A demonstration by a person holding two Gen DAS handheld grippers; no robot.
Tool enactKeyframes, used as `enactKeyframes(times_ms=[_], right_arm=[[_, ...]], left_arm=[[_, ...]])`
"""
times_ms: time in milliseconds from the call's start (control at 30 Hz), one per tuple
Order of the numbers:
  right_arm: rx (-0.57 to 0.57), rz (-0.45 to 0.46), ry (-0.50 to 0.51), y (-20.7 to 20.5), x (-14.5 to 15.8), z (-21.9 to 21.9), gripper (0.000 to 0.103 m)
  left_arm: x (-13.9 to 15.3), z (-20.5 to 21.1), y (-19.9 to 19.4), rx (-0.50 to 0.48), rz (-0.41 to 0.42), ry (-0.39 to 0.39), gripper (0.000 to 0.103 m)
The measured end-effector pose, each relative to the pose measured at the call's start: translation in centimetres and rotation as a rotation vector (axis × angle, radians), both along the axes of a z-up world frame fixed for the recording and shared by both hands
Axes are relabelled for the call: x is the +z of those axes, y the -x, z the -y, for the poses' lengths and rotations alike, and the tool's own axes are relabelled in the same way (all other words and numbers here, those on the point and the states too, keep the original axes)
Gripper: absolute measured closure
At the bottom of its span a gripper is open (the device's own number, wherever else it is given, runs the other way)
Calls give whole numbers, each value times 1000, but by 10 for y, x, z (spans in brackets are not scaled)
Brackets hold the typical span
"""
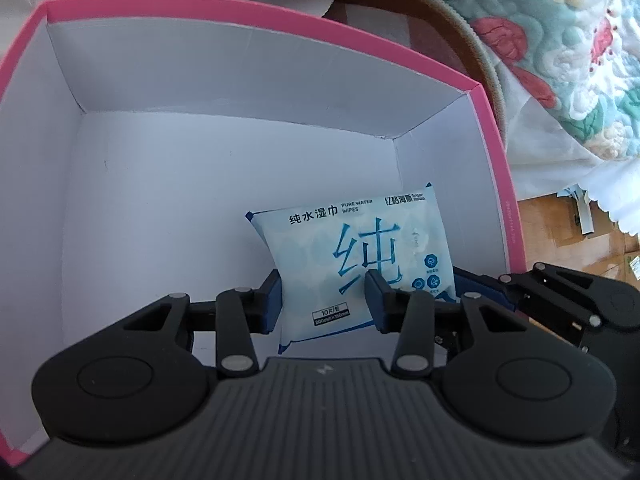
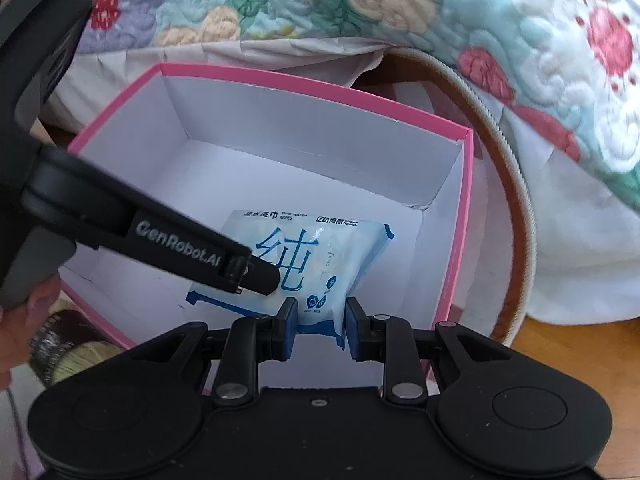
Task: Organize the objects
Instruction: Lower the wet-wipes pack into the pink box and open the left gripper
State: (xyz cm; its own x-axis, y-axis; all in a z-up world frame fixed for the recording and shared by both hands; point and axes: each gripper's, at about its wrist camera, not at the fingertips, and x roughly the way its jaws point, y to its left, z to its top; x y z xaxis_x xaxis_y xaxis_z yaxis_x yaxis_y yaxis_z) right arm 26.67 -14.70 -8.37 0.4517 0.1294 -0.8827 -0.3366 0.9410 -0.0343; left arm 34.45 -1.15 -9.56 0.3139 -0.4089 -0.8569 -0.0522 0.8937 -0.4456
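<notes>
A blue-and-white pack of wet wipes (image 1: 360, 252) is inside a pink box (image 1: 496, 148) with a white interior, near its front right corner. My left gripper (image 1: 324, 300) has its blue pads on either side of the pack's lower left part and is shut on it. In the right wrist view the same pack (image 2: 304, 256) sits in the box (image 2: 464, 216). My right gripper (image 2: 320, 320) is shut on the pack's lower right corner. The left gripper's body (image 2: 160, 240) crosses over the pack from the left.
A floral quilt (image 2: 440, 12) and white cloth (image 2: 580, 240) hang behind and to the right of the box. A brown curved rim with a pale edge (image 2: 516, 216) runs beside the box. Wooden surface (image 2: 580, 360) shows at the right.
</notes>
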Motion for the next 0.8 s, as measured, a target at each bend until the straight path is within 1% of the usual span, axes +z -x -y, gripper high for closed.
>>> enactKeyframes(times_ms=[67,167,333,467,533,600,700,733,767,800], right_arm=[[7,3,23,-1,-1,-2,73],[-8,-10,28,-1,1,-2,74],[26,17,118,7,1,-18,74],[26,-22,114,-3,-5,-21,74],[8,-59,131,-11,-9,-24,74],[-9,-77,163,-16,-13,-27,74],[-7,-77,219,-17,-18,-29,74],[-1,-68,230,-15,-18,-29,74],[3,-49,245,-12,-17,-30,72],[16,-22,267,-9,-15,-31,71]], left_arm=[[-1,-1,1,6,-4,12,62],[1,-1,6,7,6,18,63],[5,-2,12,16,25,4,63],[-1,-2,10,31,10,-14,64],[-5,1,8,41,-5,-17,64],[-8,6,6,48,-8,-15,64],[-12,11,6,76,-18,-12,67],[-12,13,7,80,-12,-20,70],[-12,15,7,82,-8,-26,81],[-12,16,7,78,-8,-30,83]])
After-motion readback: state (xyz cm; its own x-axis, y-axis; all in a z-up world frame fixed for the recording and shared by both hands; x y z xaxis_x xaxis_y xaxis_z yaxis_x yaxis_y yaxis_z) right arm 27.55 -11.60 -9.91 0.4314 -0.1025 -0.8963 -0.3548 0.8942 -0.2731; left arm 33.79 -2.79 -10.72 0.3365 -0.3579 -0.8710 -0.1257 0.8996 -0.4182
